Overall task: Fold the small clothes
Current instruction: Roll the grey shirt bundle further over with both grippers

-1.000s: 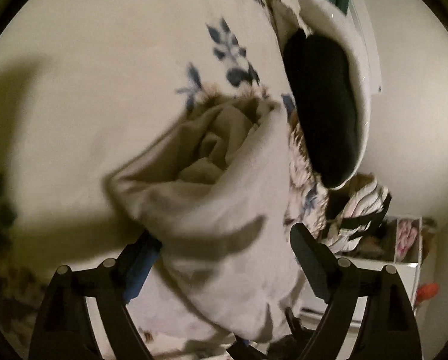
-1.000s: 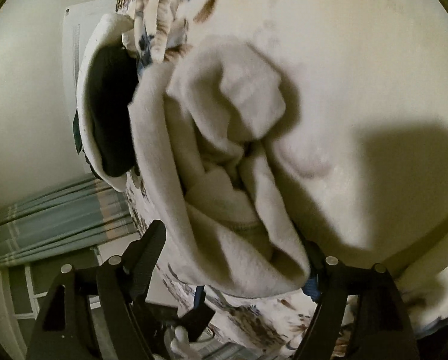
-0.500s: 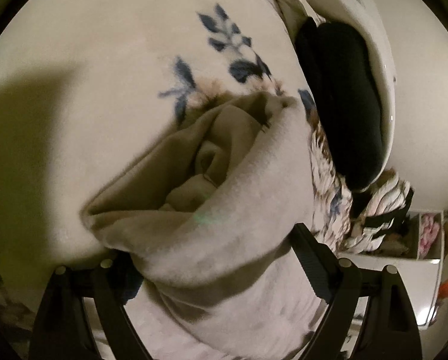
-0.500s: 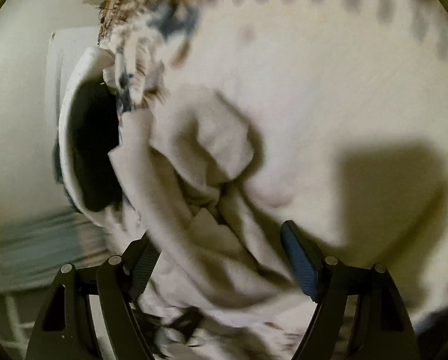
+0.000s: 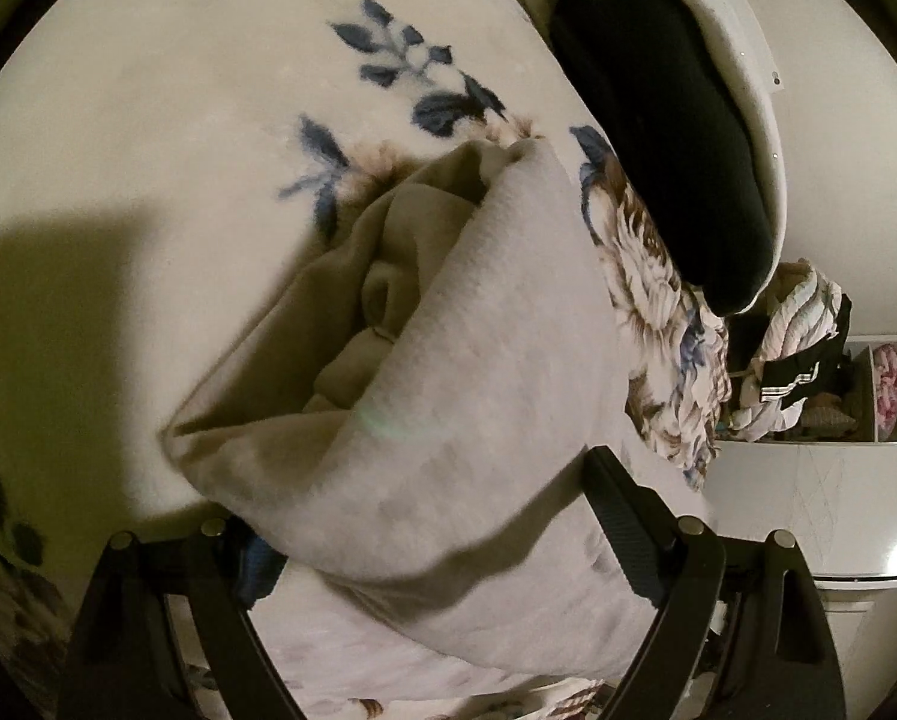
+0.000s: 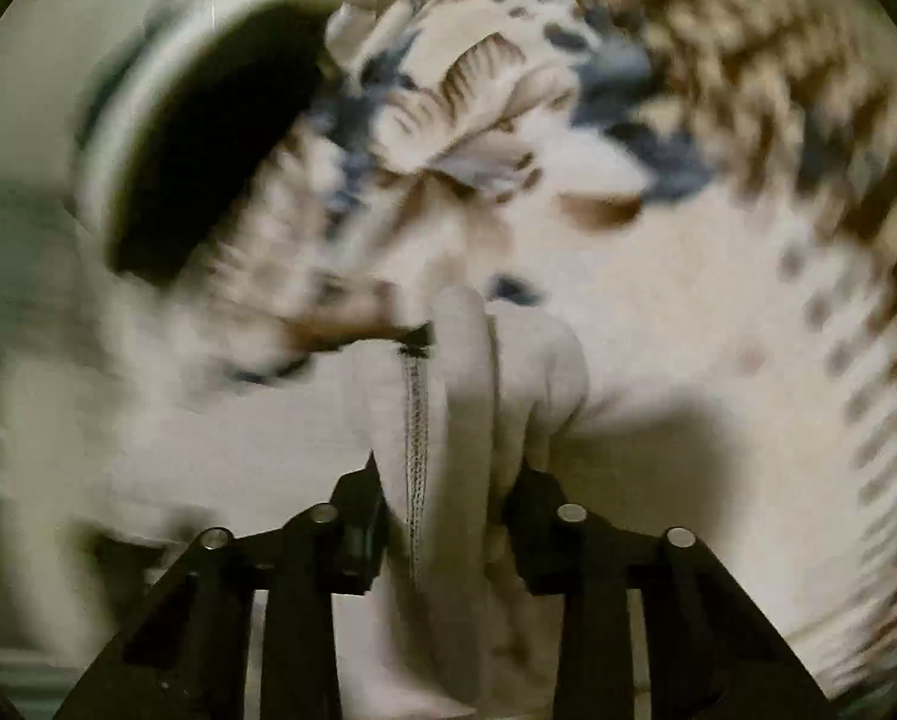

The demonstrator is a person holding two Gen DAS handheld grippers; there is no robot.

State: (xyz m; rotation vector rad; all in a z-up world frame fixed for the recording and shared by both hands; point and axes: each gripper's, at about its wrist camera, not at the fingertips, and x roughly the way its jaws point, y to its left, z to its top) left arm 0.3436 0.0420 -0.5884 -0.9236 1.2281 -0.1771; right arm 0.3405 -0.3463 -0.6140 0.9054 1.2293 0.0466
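Grey garment (image 5: pixel 448 408) bunched at frame centre on the floral blanket (image 5: pixel 166 120), between the left gripper (image 5: pixel 436 546) jaws, which stand wide apart. Right gripper (image 6: pixel 448 516) jaws are closing on a fold of it, low centre

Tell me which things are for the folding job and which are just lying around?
For the job: grey garment, left gripper, right gripper with jaws closing around a bunch of the garment.

Just lying about: flowery blanket, dark cushion, heap of clothes, white shelf.
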